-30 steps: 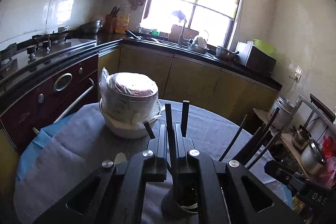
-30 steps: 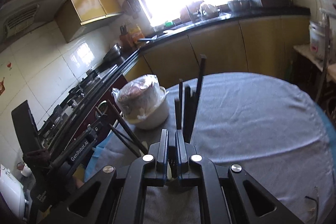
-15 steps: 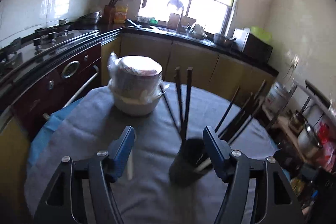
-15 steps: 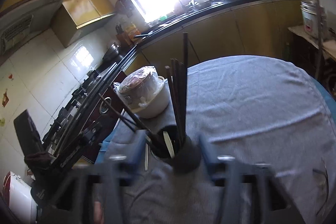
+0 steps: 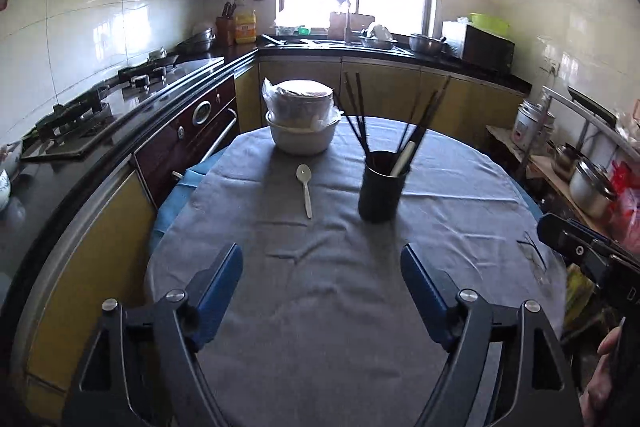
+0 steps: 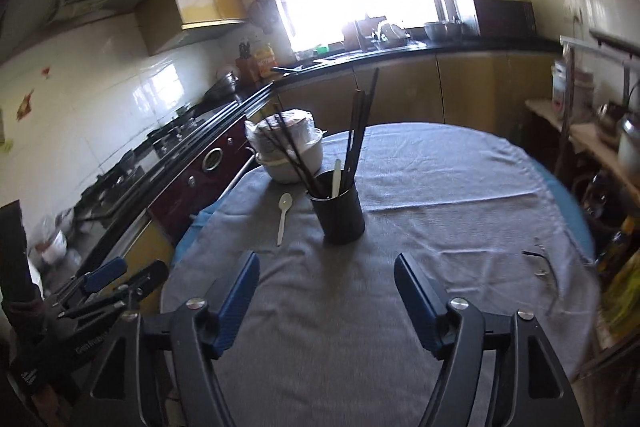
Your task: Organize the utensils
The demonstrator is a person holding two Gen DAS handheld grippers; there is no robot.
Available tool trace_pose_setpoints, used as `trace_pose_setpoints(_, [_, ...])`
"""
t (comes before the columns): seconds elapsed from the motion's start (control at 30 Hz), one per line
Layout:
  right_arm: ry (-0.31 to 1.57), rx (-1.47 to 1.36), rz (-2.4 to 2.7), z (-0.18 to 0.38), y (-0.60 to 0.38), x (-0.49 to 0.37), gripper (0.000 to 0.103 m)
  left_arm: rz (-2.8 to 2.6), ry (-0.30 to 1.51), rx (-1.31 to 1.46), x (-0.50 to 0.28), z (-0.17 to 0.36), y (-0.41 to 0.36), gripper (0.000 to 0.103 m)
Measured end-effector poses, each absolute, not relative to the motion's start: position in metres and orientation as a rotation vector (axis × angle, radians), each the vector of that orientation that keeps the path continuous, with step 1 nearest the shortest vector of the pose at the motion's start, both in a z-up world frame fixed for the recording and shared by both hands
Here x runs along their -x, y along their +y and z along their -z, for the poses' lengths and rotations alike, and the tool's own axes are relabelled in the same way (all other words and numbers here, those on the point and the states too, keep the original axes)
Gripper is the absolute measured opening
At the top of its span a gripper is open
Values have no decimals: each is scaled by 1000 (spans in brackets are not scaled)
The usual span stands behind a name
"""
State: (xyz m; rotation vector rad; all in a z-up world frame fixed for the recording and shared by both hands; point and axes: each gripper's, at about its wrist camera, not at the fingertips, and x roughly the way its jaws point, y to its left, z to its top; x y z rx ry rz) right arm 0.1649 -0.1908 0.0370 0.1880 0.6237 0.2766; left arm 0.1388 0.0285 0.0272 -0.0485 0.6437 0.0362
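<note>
A black utensil cup (image 5: pixel 380 189) stands upright on the grey tablecloth (image 5: pixel 320 307), holding several dark chopsticks (image 5: pixel 356 115) and a white utensil. It also shows in the right wrist view (image 6: pixel 339 209). A white plastic spoon (image 5: pixel 305 185) lies on the cloth left of the cup, also seen in the right wrist view (image 6: pixel 283 213). My left gripper (image 5: pixel 322 267) is open and empty, well short of the cup. My right gripper (image 6: pixel 326 277) is open and empty, also short of the cup.
A white bowl stack wrapped in plastic (image 5: pixel 301 119) sits at the table's far side. A stove and counter (image 5: pixel 120 99) run along the left. Shelves with pots (image 5: pixel 588 179) stand at the right. A thin dark item (image 6: pixel 538 259) lies near the table's right edge.
Both grippers were shut on chopsticks above the cup a second ago. They opened, left the chopsticks in the cup, and pulled back toward the near side of the table.
</note>
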Motion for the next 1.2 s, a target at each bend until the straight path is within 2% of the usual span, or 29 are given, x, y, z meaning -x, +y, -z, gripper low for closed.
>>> trace_pose_setpoints(0.53, [603, -202, -266, -53, -209, -112, 74, -47, 634, 73, -90, -60, 21, 82])
trace_pose_setpoints(1.2, [558, -129, -282, -67, -191, -92, 75, -72, 618, 72, -74, -64, 29, 82])
